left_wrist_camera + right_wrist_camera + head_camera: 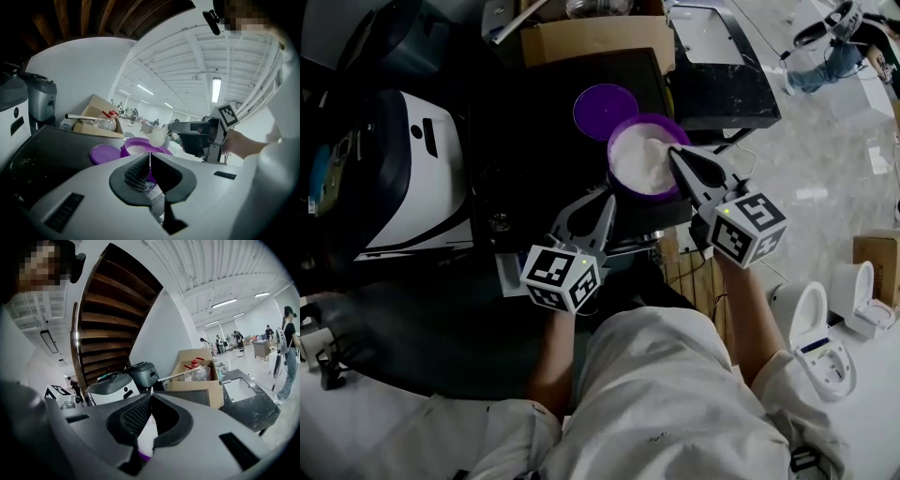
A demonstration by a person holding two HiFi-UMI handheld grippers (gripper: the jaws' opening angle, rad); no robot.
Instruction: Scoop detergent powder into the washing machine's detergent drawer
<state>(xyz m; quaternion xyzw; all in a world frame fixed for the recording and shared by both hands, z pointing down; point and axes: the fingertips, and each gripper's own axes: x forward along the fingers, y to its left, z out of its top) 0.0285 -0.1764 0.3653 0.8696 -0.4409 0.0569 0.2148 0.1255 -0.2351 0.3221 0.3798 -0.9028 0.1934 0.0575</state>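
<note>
A purple tub (623,131) full of white detergent powder (642,164) stands on a dark top, its purple lid (605,111) lying just behind it. My left gripper (607,199) is shut on the tub's near-left rim; in the left gripper view the jaws (150,161) meet over the purple tub (140,144). My right gripper (675,153) reaches over the powder from the right, shut on a white scoop. The left gripper view shows that scoop (159,137) heaped with powder just above the tub. The scoop's handle (147,437) sits between the right jaws. No detergent drawer is visible.
A white-and-black appliance (412,178) stands to the left of the tub. Behind it are a cardboard box (595,39) holding a bottle and a black counter (722,80). White devices (825,328) lie on the floor at right. The person's knees fill the bottom.
</note>
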